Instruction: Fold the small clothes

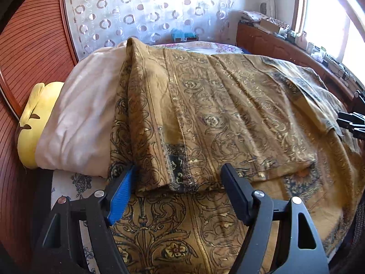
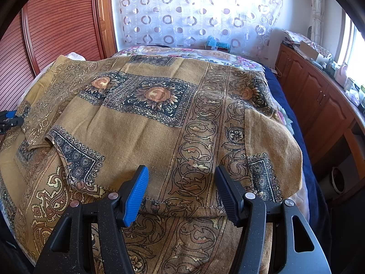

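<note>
Hovering with both claws parted, I hold nothing at this moment. My left claw [image 1: 178, 178] stands wide over the near folded edge of the brown patterned cloth [image 1: 216, 114], its blue pad [image 1: 119, 199] to one side of the fold and the black pad to the other, neither pressing the fabric. I judge it sits there so that I can pinch that doubled edge for the next fold. My right claw [image 2: 181, 182] is likewise released, straddling the hem of the same cloth on its own side, the hem running between the two pads without being squeezed. Keeping one claw at each end of the near edge makes sense to me: lifted together, the edge should stay straight instead of sagging in the middle.

Further out, the cloth lies spread over the bed [image 2: 280, 86], one flap already turned over toward the middle and a loose corner drooping off on the right. Beside my left claw a pale blanket [image 1: 79, 114] is bunched up, with a yellow cushion [image 1: 34, 123] wedged against the ribbed wooden wall [image 1: 27, 64] behind it. Beyond the bed hangs a curtain with rings [image 2: 194, 11].
</note>
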### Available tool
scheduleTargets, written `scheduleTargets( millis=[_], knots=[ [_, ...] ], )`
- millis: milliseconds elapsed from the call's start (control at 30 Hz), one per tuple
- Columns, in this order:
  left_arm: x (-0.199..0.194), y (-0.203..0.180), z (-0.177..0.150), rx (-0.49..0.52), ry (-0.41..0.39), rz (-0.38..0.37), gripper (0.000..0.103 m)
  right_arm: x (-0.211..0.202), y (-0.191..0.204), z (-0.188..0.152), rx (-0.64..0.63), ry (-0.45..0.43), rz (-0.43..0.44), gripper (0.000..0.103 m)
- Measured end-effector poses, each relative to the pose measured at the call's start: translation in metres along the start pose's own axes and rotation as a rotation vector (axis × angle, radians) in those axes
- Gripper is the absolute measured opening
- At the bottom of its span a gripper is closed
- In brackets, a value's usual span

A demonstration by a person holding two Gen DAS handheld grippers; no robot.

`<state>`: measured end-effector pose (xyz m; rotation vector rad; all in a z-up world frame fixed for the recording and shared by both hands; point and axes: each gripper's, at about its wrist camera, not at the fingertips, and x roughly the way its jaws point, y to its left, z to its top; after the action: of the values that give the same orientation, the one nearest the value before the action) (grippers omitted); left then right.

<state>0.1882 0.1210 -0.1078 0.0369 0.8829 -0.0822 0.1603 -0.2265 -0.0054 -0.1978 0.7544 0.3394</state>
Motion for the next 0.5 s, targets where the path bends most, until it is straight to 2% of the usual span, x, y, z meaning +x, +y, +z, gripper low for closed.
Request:
scheduleTargets(
  millis=[100,300,367,500],
  knots=[
    [0.003,0.006,0.0,-0.027,0.004,-0.021,0.077,0.0,0.0,0.0,0.0,0.0,-0.001,0.063],
    [0.004,0.005,0.001,-0.024,0.007,-0.016,0.077,-0.002,-0.006,0.0,0.022,-0.006,-0.005,0.066],
    [0.004,0.004,0.001,-0.024,0.006,-0.017,0.077,-0.011,-0.015,-0.001,0.058,-0.046,-0.033,0.066],
    [0.005,0.004,0.002,-0.022,0.007,-0.014,0.078,-0.027,-0.046,-0.007,0.133,-0.08,-0.028,0.066]
  ],
)
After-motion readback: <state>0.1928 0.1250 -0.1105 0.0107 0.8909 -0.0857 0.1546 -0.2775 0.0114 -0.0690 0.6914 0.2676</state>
